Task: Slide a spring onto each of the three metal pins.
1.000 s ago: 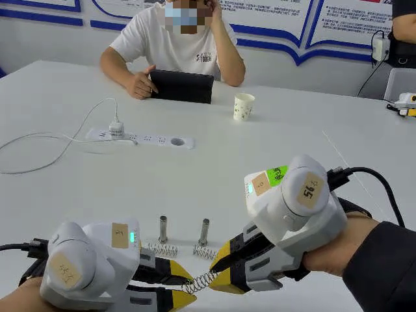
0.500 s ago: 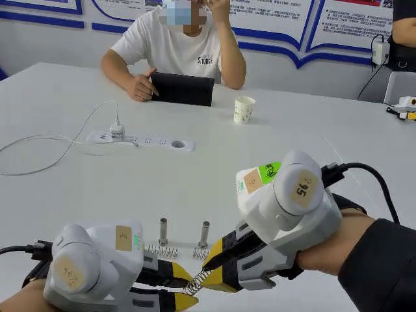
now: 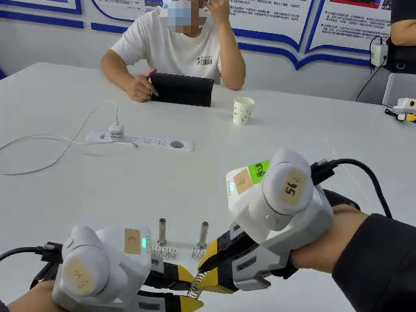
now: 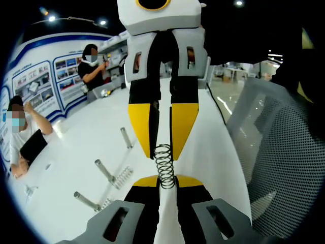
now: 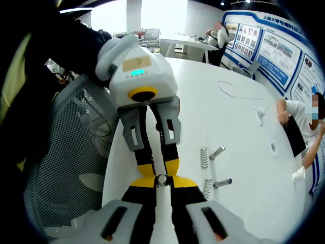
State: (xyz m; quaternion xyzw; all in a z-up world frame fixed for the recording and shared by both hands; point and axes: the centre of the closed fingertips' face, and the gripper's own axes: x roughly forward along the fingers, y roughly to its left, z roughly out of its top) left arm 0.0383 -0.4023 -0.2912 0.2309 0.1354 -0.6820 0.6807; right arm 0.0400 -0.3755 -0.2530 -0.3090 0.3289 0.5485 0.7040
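A short coil spring (image 3: 197,285) (image 4: 164,165) is stretched between my two grippers just above the table. My left gripper (image 3: 193,290) (image 4: 162,184) is shut on its near end. My right gripper (image 3: 207,273) (image 5: 162,184) faces it nose to nose, shut on the other end. The right gripper view looks straight down the spring (image 5: 163,179). Three bare metal pins (image 4: 126,137) (image 4: 104,171) (image 4: 86,202) stand upright on the white table. Two of these pins (image 3: 162,231) (image 3: 203,233) stand just behind the grippers. Loose springs (image 3: 166,251) (image 3: 197,252) lie at their feet.
A white power strip (image 3: 146,139) with a trailing cable lies mid-table, and a paper cup (image 3: 243,109) stands beyond it. A person sits at the far side with a dark tablet (image 3: 182,88). A mesh chair (image 4: 274,152) is close beside the table edge.
My right gripper has moved left and down, closer to the left gripper. The spring between them now looks shorter and steeper. Both grippers sit lower in the head view.
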